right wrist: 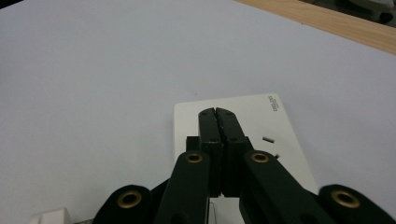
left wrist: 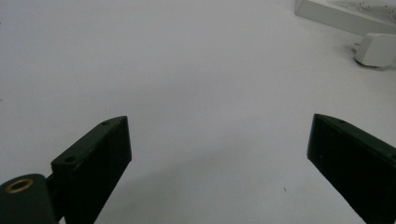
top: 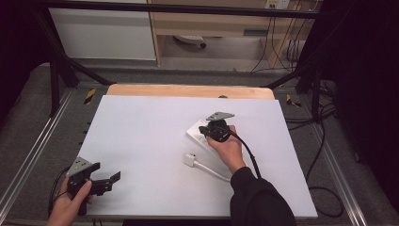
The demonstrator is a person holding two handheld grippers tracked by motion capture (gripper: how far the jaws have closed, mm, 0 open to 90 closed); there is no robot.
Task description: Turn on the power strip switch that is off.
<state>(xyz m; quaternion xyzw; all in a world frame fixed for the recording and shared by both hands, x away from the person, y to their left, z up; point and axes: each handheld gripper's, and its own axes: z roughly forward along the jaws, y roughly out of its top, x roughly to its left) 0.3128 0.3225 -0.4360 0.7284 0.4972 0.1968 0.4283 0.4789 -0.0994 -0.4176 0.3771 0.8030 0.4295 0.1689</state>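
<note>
A white power strip (top: 196, 133) lies right of the table's middle, and in the right gripper view its socket slots (right wrist: 268, 138) show. My right gripper (top: 207, 131) is over it with both jaws pressed together and nothing between them (right wrist: 217, 113); I cannot tell whether the tips touch the strip. A white plug (top: 190, 160) with its white cable (top: 214, 172) lies just in front of the strip. My left gripper (top: 107, 172) is held low at the front left, jaws wide open and empty (left wrist: 219, 140), pointing towards the plug (left wrist: 376, 49) and the strip (left wrist: 345, 14).
The white board (top: 141, 141) covers the wooden table, whose bare edge (top: 188, 90) shows at the back. Black frame bars (top: 61, 61) and cables (top: 324, 141) run beside the table. A black cable (top: 249, 157) trails from my right gripper over the sleeve.
</note>
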